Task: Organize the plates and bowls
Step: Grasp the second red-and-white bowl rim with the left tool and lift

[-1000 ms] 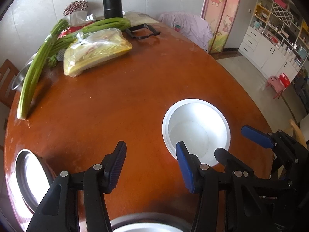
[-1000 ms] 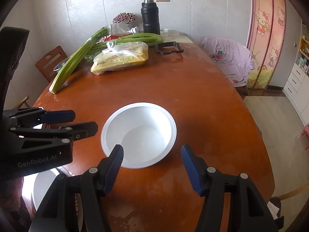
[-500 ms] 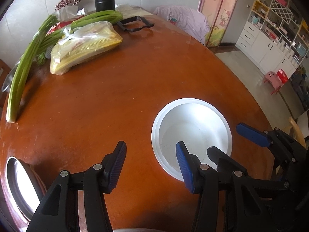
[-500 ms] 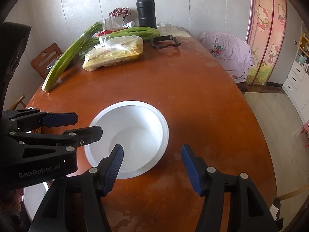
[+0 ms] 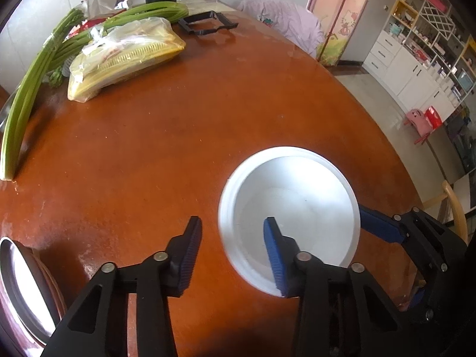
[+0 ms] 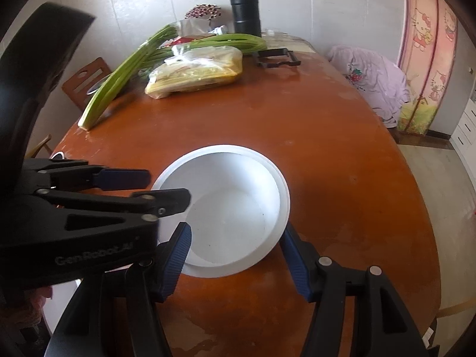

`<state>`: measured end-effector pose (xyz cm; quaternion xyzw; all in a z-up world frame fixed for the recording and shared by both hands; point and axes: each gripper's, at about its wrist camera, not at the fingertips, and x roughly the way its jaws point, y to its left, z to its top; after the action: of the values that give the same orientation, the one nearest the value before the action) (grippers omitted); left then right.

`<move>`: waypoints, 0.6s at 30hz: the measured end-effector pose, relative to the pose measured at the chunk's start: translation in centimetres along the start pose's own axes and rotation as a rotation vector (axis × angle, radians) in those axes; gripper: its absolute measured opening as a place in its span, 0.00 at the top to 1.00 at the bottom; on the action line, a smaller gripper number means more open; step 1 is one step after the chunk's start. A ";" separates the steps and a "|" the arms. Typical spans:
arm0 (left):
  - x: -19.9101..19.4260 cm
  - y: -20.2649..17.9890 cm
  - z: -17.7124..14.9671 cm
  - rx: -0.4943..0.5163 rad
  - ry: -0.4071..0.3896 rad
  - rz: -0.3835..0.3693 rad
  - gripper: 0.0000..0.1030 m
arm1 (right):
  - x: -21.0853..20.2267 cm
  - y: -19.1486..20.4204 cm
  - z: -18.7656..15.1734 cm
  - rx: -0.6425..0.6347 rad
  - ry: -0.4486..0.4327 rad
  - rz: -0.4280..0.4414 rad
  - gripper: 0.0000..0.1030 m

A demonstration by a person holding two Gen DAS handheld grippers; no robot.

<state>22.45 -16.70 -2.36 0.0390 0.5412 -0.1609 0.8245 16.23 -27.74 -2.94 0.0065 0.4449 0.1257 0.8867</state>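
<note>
White bowl [image 5: 297, 208]: we find it upright on the near part of the round brown table [image 5: 178, 148], with nothing visible inside it.
Left gripper [image 5: 230, 250]: we note its jaws closing astride the bowl's near-left rim, one blue pad [image 5: 275, 255] inside the bowl, the other outside over the table. The rim lies between them; we see no pad pressing on it yet, so it is not clenched.
Right gripper [image 6: 235, 255]: we see its fingers parted and released, spanning the bowl's near edge. The right fingertip lies just beside the outer rim; whether it touches we cannot tell.
Steel dish [image 5: 20, 291]: at the table's near-left edge, well apart from the bowl.
Far side of table: we record a plastic bag of yellow goods [image 5: 125, 59], long green stalks [image 5: 26, 95] beside it, a black frame [image 5: 208, 23] lying flat and a black flask [image 6: 245, 10] standing by the wall.
Surroundings: a wooden chair [image 6: 86, 80] to the left, a chair draped in pink cloth [image 6: 374, 80] to the right, white shelving [image 5: 422, 44] beyond.
</note>
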 end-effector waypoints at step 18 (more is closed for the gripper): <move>-2.1 1.7 -1.1 -0.027 -0.029 -0.009 0.66 | -1.1 3.1 0.3 -0.044 -0.018 0.034 0.41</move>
<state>21.24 -14.35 -1.08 0.0228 0.5315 -0.1578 0.8319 15.13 -24.92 -1.50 -0.0044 0.4337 0.1508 0.8883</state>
